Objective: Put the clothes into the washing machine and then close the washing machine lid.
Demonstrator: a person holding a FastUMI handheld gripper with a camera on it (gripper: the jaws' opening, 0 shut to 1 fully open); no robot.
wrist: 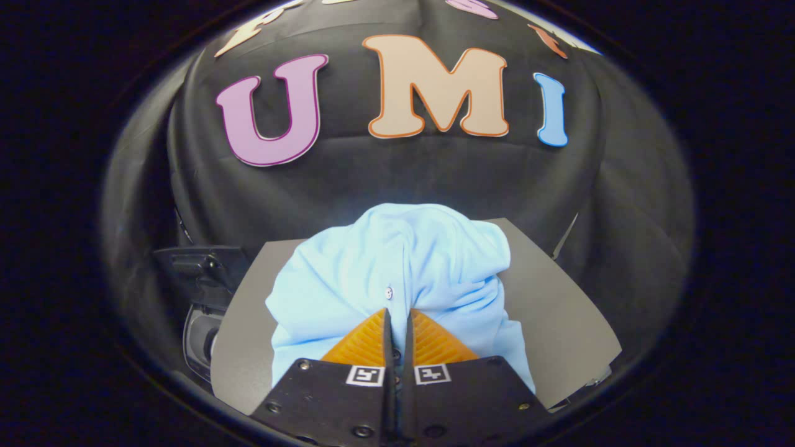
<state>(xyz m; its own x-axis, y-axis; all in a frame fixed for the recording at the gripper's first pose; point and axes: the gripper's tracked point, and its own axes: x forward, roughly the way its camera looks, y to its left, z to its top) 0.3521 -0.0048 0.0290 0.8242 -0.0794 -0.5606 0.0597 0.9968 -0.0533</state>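
Note:
A light blue shirt [385,267] with a small button lies bunched in a heap on a grey board [559,310]. My gripper [397,312] is shut at the shirt's near edge, where folds of the cloth gather and run in between the two fingertips. The rest of the shirt spreads beyond and to both sides of the fingers. To the left of the board, lower down, stands a dark washing machine [202,335] with its round opening partly in sight and a dark raised lid part [199,267] above it.
Black cloth walls close in behind the board and on both sides. Bare grey board shows to the right of the shirt and in a narrow strip to its left, next to the machine.

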